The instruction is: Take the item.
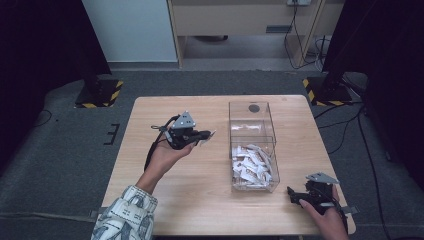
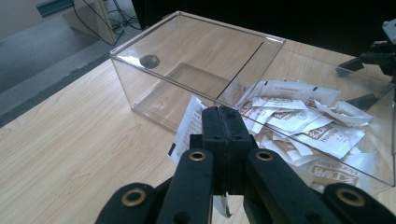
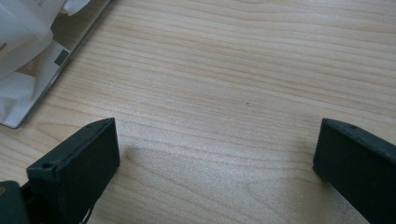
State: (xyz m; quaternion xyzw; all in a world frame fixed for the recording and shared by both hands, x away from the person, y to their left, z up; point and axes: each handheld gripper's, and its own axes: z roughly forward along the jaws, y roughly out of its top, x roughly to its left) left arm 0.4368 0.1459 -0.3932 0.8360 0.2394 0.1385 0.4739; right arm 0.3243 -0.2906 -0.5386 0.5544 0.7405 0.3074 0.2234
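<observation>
A clear plastic box (image 1: 252, 145) with two compartments stands on the wooden table (image 1: 165, 200). Its near compartment holds several white and brown sachets (image 1: 251, 166); the far one is bare. My left gripper (image 1: 209, 135) hovers left of the box, shut on a white sachet (image 1: 212, 134). In the left gripper view the sachet (image 2: 189, 126) sticks out past the closed jaws, just outside the box wall (image 2: 140, 93), with the sachets (image 2: 299, 126) beyond. My right gripper (image 1: 291, 195) rests open at the table's near right corner. Its jaws stand wide apart over bare wood (image 3: 219, 93).
A dark round mark (image 1: 254, 108) shows at the box's far end. Black stands with yellow-striped bases (image 1: 100, 92) flank the table's far side, and a wooden cabinet (image 1: 240, 20) stands behind. Cables lie on the grey carpet at the right.
</observation>
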